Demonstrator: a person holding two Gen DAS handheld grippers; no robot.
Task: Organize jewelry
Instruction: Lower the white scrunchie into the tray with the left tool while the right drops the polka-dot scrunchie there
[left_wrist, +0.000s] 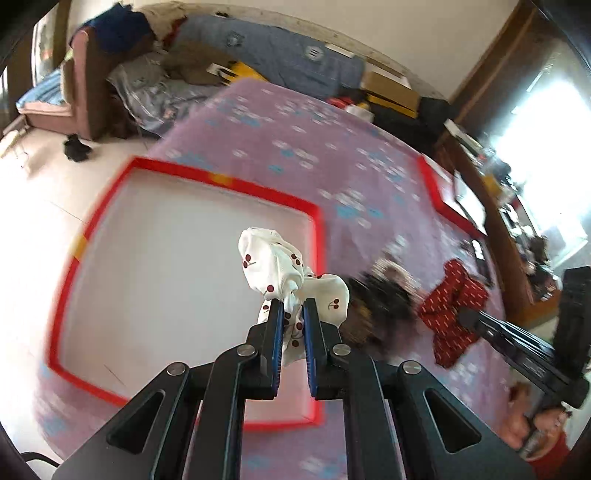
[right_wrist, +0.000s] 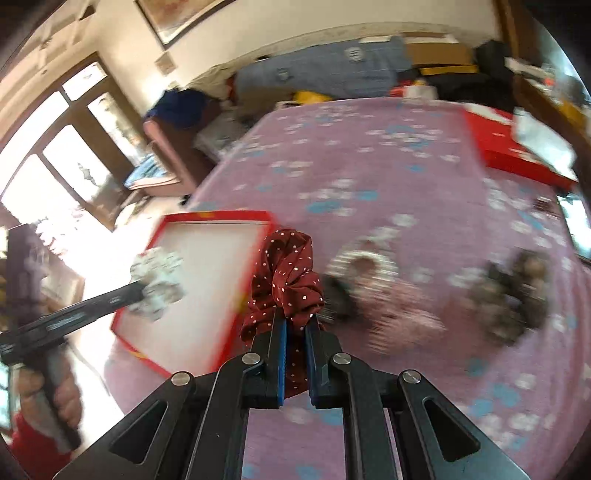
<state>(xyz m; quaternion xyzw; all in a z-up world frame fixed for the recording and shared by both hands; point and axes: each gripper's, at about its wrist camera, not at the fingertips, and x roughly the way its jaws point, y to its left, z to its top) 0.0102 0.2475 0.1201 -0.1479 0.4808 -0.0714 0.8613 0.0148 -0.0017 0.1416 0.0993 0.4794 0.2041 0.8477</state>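
The left gripper (left_wrist: 292, 304) is clamped on a white cherry-print scrunchie (left_wrist: 273, 266), held above the red-rimmed tray (left_wrist: 221, 180). The right gripper (right_wrist: 295, 321) is clamped on a dark red dotted scrunchie (right_wrist: 286, 273) beside that tray's edge. Blurred hair accessories (right_wrist: 509, 291) lie on the purple bedspread (right_wrist: 369, 166). Only the right view shows the striped ring (right_wrist: 364, 264).

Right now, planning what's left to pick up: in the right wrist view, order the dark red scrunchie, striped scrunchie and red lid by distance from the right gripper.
1. dark red scrunchie, clamped in the right gripper.
2. striped scrunchie, just right, on the bedspread.
3. red lid, far right.
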